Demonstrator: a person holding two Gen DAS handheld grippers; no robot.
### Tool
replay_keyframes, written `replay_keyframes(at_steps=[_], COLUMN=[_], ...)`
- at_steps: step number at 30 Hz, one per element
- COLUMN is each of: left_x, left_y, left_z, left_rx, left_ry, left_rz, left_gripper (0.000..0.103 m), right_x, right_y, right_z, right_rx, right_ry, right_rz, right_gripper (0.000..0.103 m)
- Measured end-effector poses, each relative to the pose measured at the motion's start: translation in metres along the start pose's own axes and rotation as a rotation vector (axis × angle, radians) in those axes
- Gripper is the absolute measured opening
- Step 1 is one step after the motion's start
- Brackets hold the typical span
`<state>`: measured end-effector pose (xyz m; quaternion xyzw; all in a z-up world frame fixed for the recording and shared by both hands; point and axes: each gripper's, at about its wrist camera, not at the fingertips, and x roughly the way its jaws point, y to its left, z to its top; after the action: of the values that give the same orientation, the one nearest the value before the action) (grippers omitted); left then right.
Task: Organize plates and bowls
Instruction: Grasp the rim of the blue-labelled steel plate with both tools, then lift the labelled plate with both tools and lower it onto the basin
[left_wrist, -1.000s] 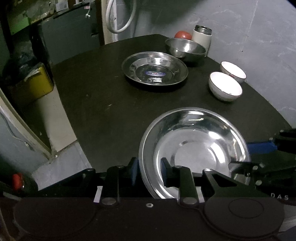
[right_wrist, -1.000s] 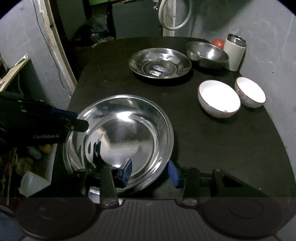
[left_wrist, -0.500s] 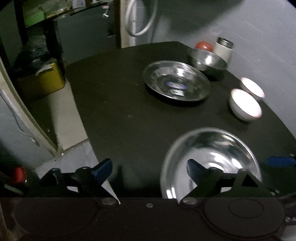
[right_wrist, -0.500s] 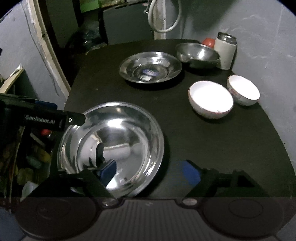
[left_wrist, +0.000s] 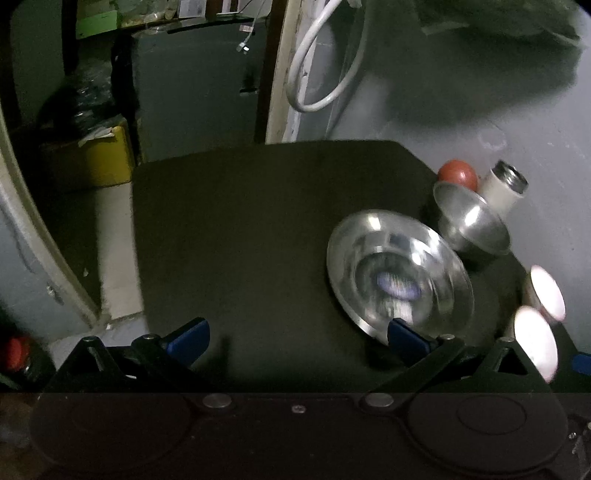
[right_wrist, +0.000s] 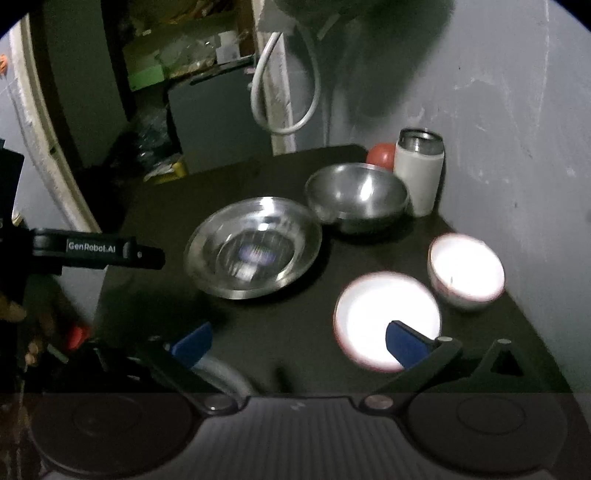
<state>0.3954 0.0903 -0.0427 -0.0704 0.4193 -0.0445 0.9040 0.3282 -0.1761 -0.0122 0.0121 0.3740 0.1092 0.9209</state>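
Both grippers hang open and empty above the near part of the black table (left_wrist: 240, 229). In the left wrist view my left gripper (left_wrist: 295, 338) has a steel plate with a blue sticker (left_wrist: 399, 273) ahead to the right, touching neither finger. That steel plate (right_wrist: 255, 247) also lies ahead of my right gripper (right_wrist: 299, 343). A white bowl (right_wrist: 388, 321) sits behind the right gripper's right finger, with a second white bowl (right_wrist: 467, 271) beside it. A steel bowl (right_wrist: 356, 195) stands further back. A pale curved rim (right_wrist: 225, 374) shows low by the left finger.
A white flask (right_wrist: 421, 173) and a red ball (right_wrist: 382, 155) stand in the back right corner against the grey wall. My left gripper (right_wrist: 147, 254) reaches in from the left. The table's left edge drops to the floor, with a yellow box (left_wrist: 92, 155) beyond.
Both grippers went from shut on the large steel plate to open and let it go. Both views then swung up and away, so that plate has almost left the frames.
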Motion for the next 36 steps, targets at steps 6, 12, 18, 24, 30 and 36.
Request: replay_keyframes(at_steps=[6,12,18,24,30,36], left_x=[0.038,0.063,0.072,0.068,0.067,0.068], left_y=[-0.004,-0.009,-0.011,-0.013,-0.012,-0.011], left_z=[0.03,0.039,0.036,0.034,0.034,0.033], left_rx=[-0.008,-0.016,-0.033,-0.023,-0.027,-0.028], left_ry=[-0.01,0.01,0.021,-0.001,0.003,0.018], left_rz=[-0.003,-0.02,-0.038,-0.06,-0.076,-0.098], left_gripper=[0.102,0.102,0.102,0.097,0.08,0.045], right_x=[0.04,0.076,0.096,0.106,0.112,0.116], right_y=[-0.001,0.004,0.007,0.01,0.013,0.012], right_z=[0.028,0.045,0.048,0.045,0.044,0.043], right_rx=[-0.038,-0.086,-0.104,-0.106,-0.094,-0.061], right_ry=[-0.018,0.01,0.037,0.071,0.089,0.101], right_rz=[-0.017,-0.048,-0.055,-0.045,-0.028,-0.01], right_gripper=[0.102,0.1,0.089,0.077,0.065,0.05])
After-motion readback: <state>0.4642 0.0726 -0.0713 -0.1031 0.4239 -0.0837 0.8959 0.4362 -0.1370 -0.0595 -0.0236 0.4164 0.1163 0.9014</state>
